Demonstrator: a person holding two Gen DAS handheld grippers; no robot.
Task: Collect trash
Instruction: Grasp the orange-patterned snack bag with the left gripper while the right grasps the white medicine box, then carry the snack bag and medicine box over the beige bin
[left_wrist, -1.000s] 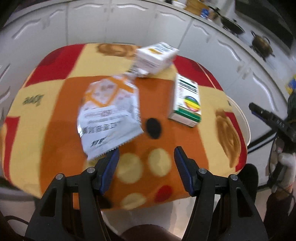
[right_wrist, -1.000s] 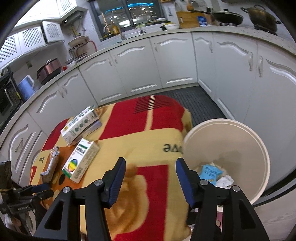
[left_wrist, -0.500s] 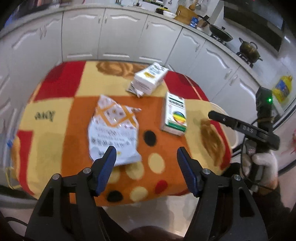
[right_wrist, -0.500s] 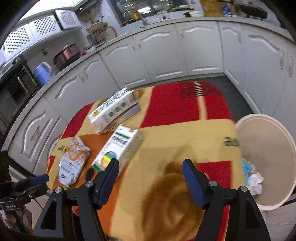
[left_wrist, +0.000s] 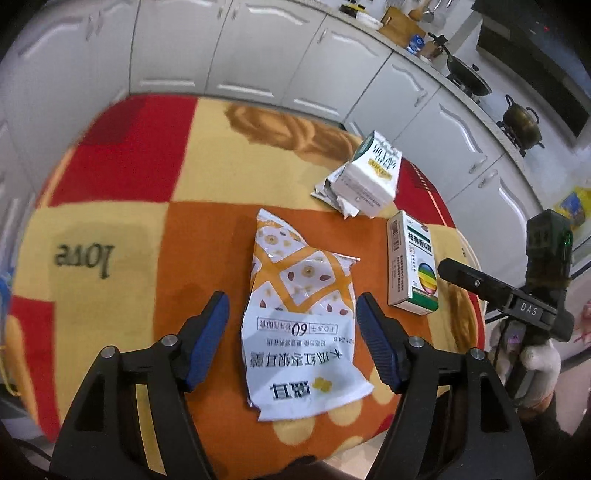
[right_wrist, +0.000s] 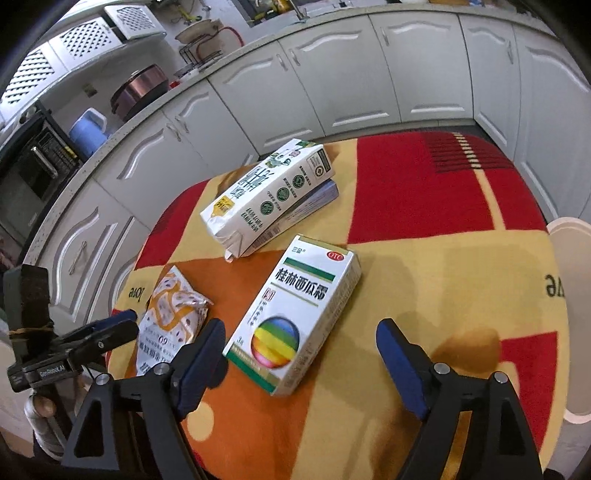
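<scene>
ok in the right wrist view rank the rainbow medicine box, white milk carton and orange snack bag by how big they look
1. White rainbow-ball medicine box, though it lies nearest the camera.
2. White green-printed milk carton, close behind, so unsure.
3. Orange-and-white foil snack bag, partly hidden.

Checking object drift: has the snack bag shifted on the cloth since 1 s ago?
Cannot tell. The snack bag lies flat on the orange patch of the tablecloth, as before; the camera moved, so any small slide is unclear. The open left claw straddles it.
</scene>
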